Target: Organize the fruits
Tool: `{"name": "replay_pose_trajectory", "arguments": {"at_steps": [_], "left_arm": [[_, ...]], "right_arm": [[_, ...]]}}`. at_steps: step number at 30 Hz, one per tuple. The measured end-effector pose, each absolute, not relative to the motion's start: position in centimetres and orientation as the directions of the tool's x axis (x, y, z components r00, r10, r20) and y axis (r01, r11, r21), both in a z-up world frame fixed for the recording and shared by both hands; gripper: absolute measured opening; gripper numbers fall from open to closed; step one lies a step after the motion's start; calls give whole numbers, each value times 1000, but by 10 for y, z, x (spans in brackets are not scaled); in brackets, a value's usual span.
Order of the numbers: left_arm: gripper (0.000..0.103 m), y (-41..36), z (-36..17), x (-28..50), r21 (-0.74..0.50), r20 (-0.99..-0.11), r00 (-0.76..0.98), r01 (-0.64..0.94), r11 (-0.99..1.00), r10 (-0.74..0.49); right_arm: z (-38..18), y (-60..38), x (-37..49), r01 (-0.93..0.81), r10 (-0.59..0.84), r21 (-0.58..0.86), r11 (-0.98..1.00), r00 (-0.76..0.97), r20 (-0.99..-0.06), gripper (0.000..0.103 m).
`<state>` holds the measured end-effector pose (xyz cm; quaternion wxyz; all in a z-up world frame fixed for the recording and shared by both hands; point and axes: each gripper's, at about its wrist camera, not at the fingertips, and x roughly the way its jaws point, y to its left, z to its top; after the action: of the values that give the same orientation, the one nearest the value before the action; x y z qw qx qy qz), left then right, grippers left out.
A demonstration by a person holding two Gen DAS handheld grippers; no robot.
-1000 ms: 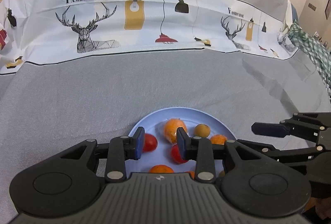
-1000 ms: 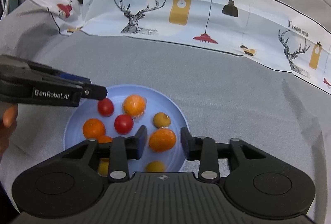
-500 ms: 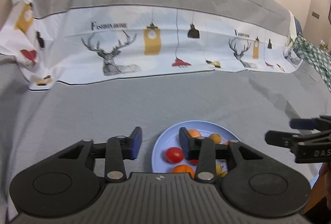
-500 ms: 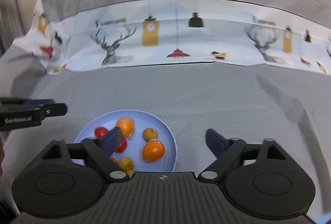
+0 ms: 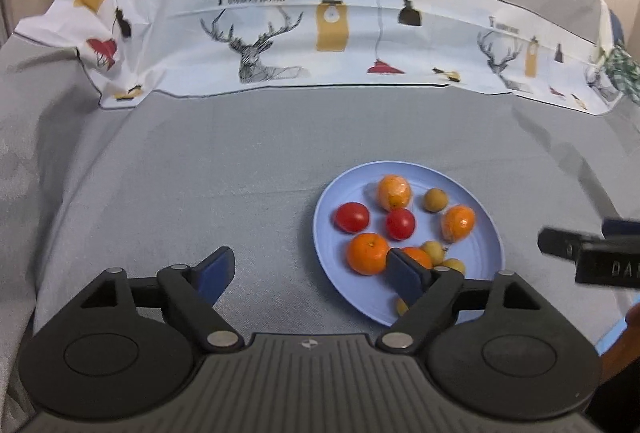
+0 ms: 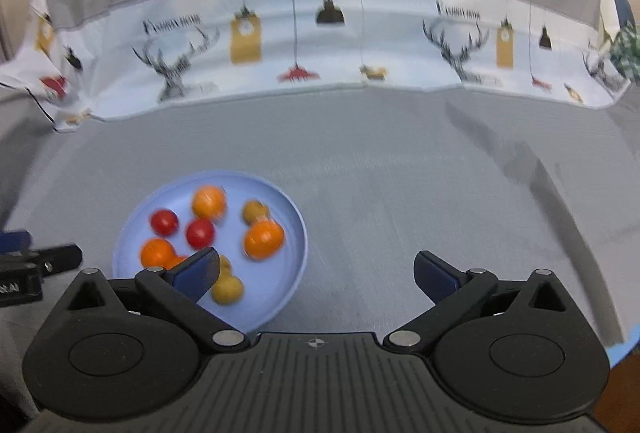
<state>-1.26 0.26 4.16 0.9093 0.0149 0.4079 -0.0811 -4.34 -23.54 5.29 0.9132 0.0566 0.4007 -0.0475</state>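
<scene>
A light blue plate (image 5: 486,233) on the grey cloth holds several fruits: oranges (image 5: 367,253), two red tomatoes (image 5: 352,217) and small yellow-brown fruits (image 5: 435,199). My left gripper (image 5: 310,271) is open and empty, raised in front of the plate's left side. In the right wrist view the same plate (image 6: 294,237) lies at the lower left with its oranges (image 6: 264,240) and tomatoes (image 6: 200,233). My right gripper (image 6: 318,271) is open and empty, to the right of the plate. Its tip shows in the left wrist view (image 5: 560,247).
A white printed cloth with deer and lamps (image 5: 320,33) hangs along the back over the grey table cover (image 5: 200,173). The table's blue edge (image 6: 624,347) shows at the lower right. A green-checked cloth (image 5: 622,69) lies at the far right.
Both grippers have pulled back and up from the plate and opened wide. The left moved left, the right moved right. The fruits stay on the plate.
</scene>
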Motion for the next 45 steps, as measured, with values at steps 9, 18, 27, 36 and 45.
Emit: {"name": "replay_pose_trajectory", "arguments": {"at_steps": [9,18,27,36,45], "left_arm": [[91,-3,29,10,-70,-784,607,126,990,-133],[102,-8,21,14,-67,-815,567,120,990,-124],[102,-11,16,16,-55,-834,541,116,992,-109],[102,-12,17,16,-57,-832,543,122,991,-115],[102,-13,18,15,-54,-829,547,128,990,-116]], "right_arm": [[41,-224,-28,93,-51,12,996,644,-763,102],[40,-221,-21,74,-38,13,997,647,-762,102],[39,-221,-19,82,-36,22,996,642,-766,102],[37,-218,-18,70,-32,17,997,640,-768,102],[37,-217,-18,66,-29,17,998,638,-769,102]]}}
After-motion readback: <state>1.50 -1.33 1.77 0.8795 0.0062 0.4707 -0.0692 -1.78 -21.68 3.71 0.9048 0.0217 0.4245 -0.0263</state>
